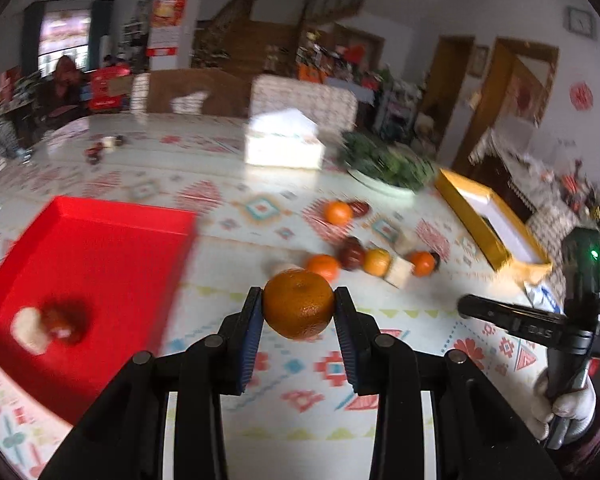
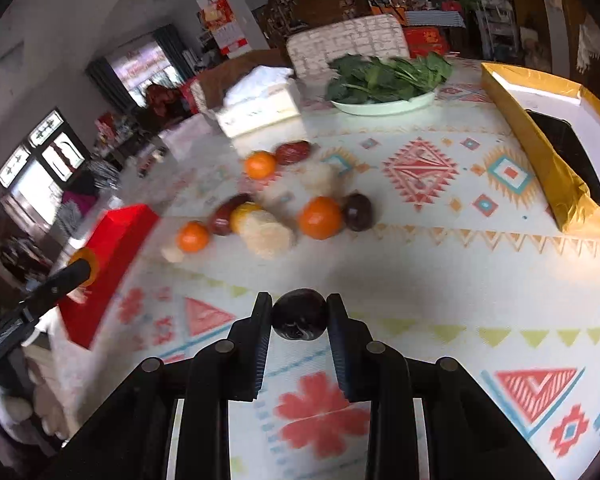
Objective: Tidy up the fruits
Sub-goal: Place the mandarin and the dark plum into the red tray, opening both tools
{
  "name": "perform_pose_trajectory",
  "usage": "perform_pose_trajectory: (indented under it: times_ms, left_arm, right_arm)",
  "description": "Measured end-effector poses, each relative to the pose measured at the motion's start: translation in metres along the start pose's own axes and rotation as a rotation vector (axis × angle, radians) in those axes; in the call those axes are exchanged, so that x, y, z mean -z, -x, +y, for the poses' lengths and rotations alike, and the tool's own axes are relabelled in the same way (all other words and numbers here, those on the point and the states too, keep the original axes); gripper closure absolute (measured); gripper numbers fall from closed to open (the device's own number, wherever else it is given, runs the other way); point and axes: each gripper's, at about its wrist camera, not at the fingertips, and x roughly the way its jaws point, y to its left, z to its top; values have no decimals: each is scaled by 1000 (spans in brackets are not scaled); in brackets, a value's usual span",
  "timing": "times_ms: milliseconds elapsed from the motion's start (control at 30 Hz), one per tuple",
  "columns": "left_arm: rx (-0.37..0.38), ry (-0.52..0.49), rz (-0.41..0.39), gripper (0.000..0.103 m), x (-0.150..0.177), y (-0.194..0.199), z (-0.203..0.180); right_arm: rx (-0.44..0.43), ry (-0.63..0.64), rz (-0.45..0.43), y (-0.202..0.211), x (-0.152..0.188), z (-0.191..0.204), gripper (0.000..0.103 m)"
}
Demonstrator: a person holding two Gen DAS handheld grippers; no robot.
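My left gripper (image 1: 298,300) is shut on a tangerine (image 1: 299,312), held above the patterned tablecloth just right of the red tray (image 1: 100,264). In the tray lie a dark red fruit (image 1: 64,316) and a pale piece (image 1: 28,328). My right gripper (image 2: 299,312) is shut on a small dark, glossy fruit (image 2: 299,318), low over the cloth. Beyond it lies a loose cluster: tangerines (image 2: 320,217), dark red fruits (image 2: 358,211) and pale lumps (image 2: 268,232). The left gripper (image 2: 80,270) shows at the red tray's (image 2: 116,248) corner in the right wrist view.
A gold box (image 2: 540,152) with a black item inside stands at the right. A plate of leafy greens (image 2: 384,80) and a tissue box (image 2: 260,112) sit at the back. Chairs stand behind the table. A gloved hand (image 1: 568,404) holds the right gripper.
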Motion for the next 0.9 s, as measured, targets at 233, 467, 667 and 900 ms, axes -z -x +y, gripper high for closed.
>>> perform_pose_trajectory:
  times_ms: [233, 467, 667, 900]
  left_arm:
    - [-99, 71, -106, 69, -18, 52, 67]
    - [-242, 93, -113, 69, -42, 55, 138]
    - [-272, 167, -39, 69, -45, 22, 193]
    - [-281, 214, 62, 69, -38, -17, 222]
  right_arm:
    - [-140, 68, -35, 28, -25, 73, 72]
    - [-316, 167, 22, 3, -55, 175, 72]
    - [-352, 228, 148, -76, -45, 244, 72]
    - [-317, 263, 259, -156, -25, 280, 72]
